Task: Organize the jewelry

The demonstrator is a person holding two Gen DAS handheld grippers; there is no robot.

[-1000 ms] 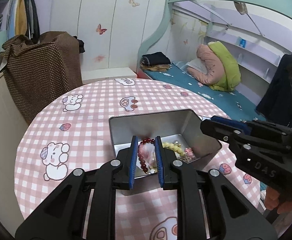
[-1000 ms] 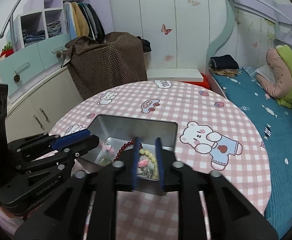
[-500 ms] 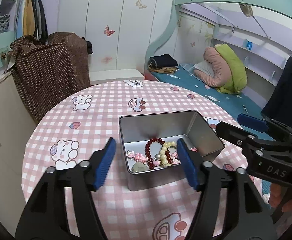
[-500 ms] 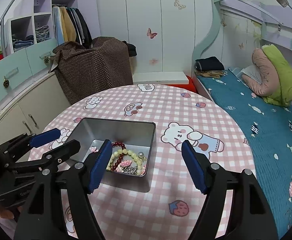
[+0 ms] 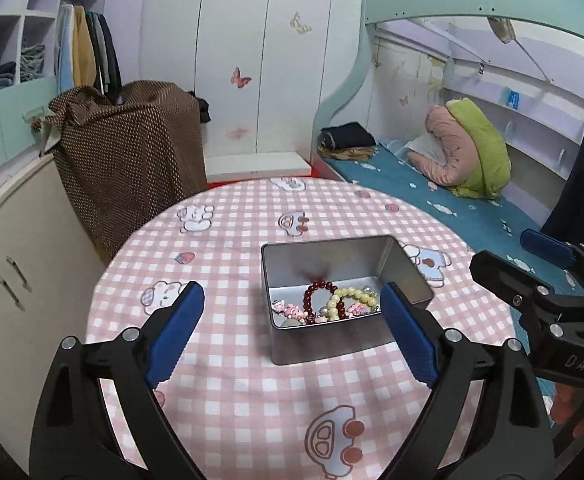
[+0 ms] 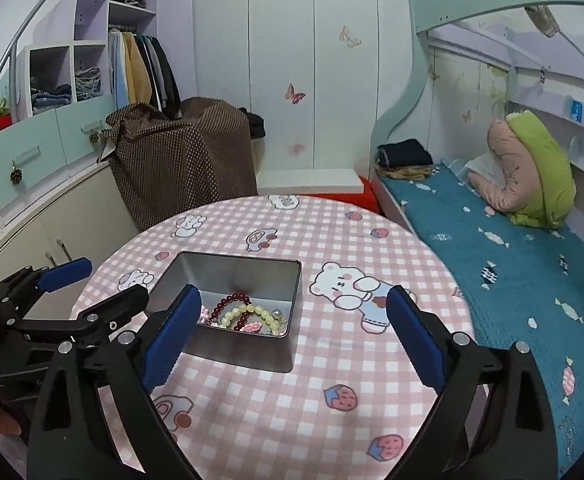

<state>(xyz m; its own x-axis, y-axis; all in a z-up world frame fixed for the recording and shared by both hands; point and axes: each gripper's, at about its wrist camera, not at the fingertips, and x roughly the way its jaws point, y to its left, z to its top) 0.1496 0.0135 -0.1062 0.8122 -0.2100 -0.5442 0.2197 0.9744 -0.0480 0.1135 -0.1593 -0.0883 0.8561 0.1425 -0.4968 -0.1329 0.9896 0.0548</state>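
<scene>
A silver metal tin (image 5: 323, 256) (image 6: 248, 270) stands open on the round pink checked table (image 5: 228, 248). Inside lie a dark red bead bracelet (image 5: 319, 288) (image 6: 234, 300), a pale yellow bead bracelet (image 5: 351, 294) (image 6: 248, 314) and small pink trinkets (image 5: 292, 312). My left gripper (image 5: 292, 334) is open and empty, held above and in front of the tin. My right gripper (image 6: 292, 338) is open and empty, above the table just right of the tin. Each gripper shows at the edge of the other's view.
A brown dotted cover (image 5: 128, 152) drapes furniture behind the table. White cabinets (image 5: 12, 264) stand to the left. A bed with a teal sheet (image 6: 511, 256) and a pink and green pillow (image 6: 531, 168) lies to the right.
Both grippers were shut low over the tin one second ago. Both have opened wide and pulled up and back from it. The jewelry lies loose in the tin.
</scene>
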